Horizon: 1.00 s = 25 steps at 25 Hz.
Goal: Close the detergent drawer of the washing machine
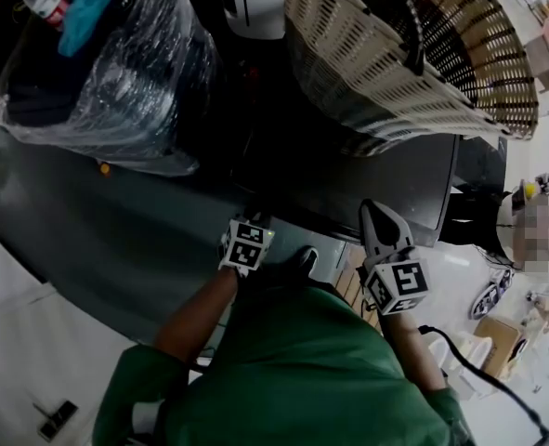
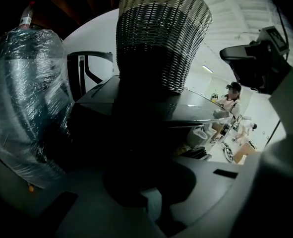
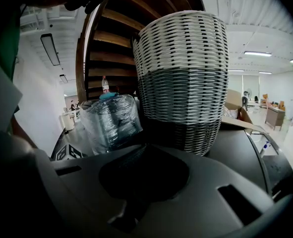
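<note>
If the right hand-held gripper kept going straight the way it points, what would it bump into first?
Probably the wicker basket, standing on the dark machine top straight ahead of the right hand-held gripper, whose jaws are closed. Depth is hard to judge. The plastic-wrapped bundle sits left of that line.

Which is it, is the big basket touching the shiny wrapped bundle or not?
Apart. The head view shows a dark gap between the basket and the wrapped bundle; the left gripper view shows that gap too.

A woven basket (image 1: 413, 54) and plastic-wrapped bundle (image 1: 107, 72) sit atop the dark washing machine (image 1: 88, 240), left gripper (image 1: 253, 221) and right gripper (image 1: 378, 210) near its front.
</note>
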Each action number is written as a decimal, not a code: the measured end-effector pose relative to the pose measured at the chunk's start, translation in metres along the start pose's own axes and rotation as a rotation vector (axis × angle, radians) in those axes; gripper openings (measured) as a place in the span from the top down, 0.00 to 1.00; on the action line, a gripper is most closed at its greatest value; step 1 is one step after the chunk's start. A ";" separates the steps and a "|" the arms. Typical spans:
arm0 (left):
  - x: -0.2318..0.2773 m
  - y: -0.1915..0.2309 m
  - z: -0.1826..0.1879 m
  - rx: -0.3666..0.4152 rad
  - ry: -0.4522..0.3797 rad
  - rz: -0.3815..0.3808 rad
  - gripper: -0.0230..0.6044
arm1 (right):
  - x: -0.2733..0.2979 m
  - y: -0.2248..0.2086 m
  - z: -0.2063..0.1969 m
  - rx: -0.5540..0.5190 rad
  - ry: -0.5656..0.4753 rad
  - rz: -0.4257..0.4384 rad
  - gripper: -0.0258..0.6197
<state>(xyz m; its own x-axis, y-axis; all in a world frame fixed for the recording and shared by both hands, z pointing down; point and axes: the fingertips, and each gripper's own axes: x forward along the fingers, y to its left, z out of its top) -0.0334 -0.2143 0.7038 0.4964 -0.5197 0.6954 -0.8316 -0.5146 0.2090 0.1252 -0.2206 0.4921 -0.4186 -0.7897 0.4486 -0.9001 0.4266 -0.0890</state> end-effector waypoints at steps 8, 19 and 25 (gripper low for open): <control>0.004 0.001 0.005 -0.057 0.008 -0.006 0.93 | 0.000 0.004 -0.002 -0.006 -0.001 0.014 0.93; -0.024 -0.017 0.010 -0.100 -0.038 -0.024 0.93 | -0.012 0.016 0.008 -0.003 -0.057 0.023 0.93; -0.077 -0.014 0.090 -0.059 -0.281 0.024 0.93 | -0.021 0.016 0.029 -0.031 -0.125 0.027 0.93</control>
<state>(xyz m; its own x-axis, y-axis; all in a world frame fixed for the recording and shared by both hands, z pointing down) -0.0379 -0.2286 0.5856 0.5189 -0.7041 0.4847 -0.8530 -0.4633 0.2402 0.1163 -0.2104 0.4557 -0.4559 -0.8259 0.3318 -0.8851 0.4600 -0.0712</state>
